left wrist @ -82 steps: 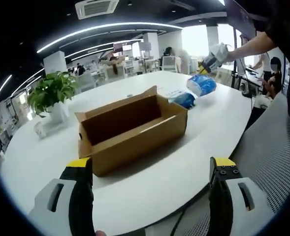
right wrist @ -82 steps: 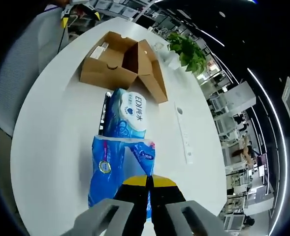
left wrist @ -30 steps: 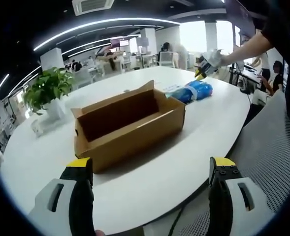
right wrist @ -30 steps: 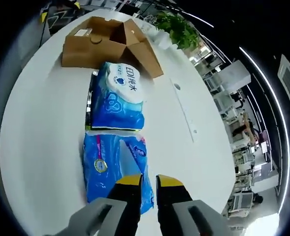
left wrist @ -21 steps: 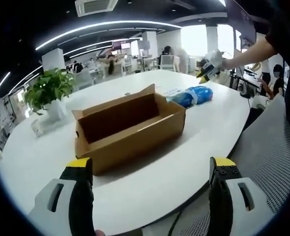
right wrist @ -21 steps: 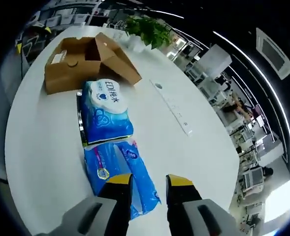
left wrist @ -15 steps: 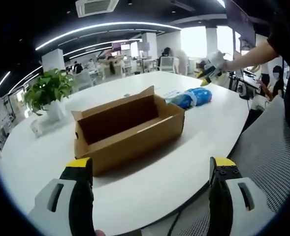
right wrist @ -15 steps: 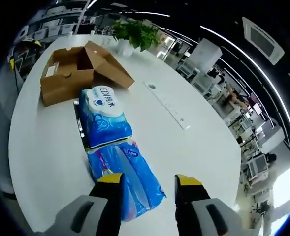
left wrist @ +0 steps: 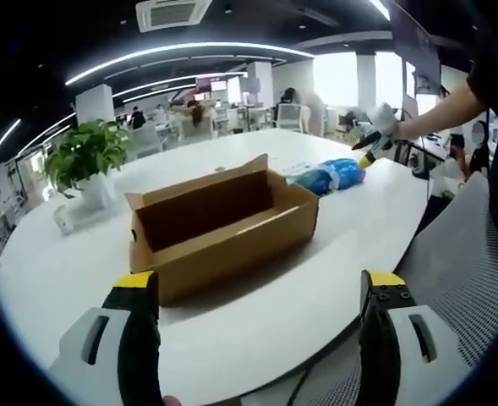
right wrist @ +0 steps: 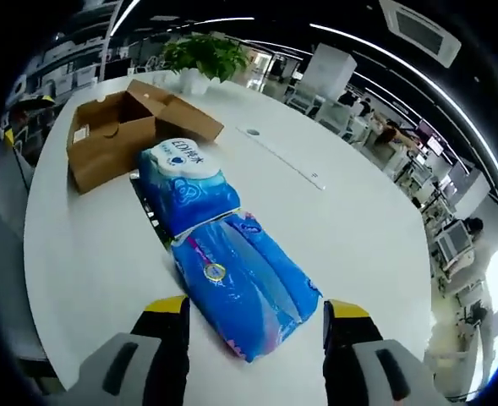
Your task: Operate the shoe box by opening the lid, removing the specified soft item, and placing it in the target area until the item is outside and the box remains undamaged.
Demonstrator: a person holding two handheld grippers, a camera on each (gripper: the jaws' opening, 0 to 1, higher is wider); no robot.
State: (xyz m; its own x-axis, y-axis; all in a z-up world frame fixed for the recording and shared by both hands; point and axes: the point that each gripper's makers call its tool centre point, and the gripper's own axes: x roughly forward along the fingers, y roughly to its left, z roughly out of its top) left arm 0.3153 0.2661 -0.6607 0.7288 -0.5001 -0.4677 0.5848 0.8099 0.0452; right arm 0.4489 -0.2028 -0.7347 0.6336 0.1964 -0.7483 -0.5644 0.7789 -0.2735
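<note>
Box (left wrist: 223,228) stood open on the table (left wrist: 257,321), apparently empty; two blue packs (right wrist: 240,279) lay outside, at 1 o'clock from it; my right gripper (right wrist: 255,326) and left gripper (left wrist: 257,296) were both wide, empty; removal judged done.

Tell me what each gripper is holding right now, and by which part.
Nothing is held. The right gripper is open above the blue soft pack lying on the table; the left gripper is open, short of the shoe box.
</note>
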